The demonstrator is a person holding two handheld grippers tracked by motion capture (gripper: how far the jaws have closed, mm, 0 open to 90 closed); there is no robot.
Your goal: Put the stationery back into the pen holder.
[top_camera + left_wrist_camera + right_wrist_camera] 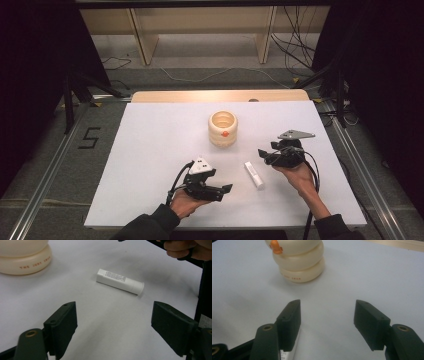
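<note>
The white tube (253, 174) lies flat between both parted, empty tongs, left (226, 189) and right (263, 153).

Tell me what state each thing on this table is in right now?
White tube: lying flat on the table, capped, untouched.
Cream ribbed cup: standing upright, open at the top, untouched.
Left gripper: open, holding nothing, aimed at the tube.
Right gripper: open, holding nothing, facing the cup.
</note>
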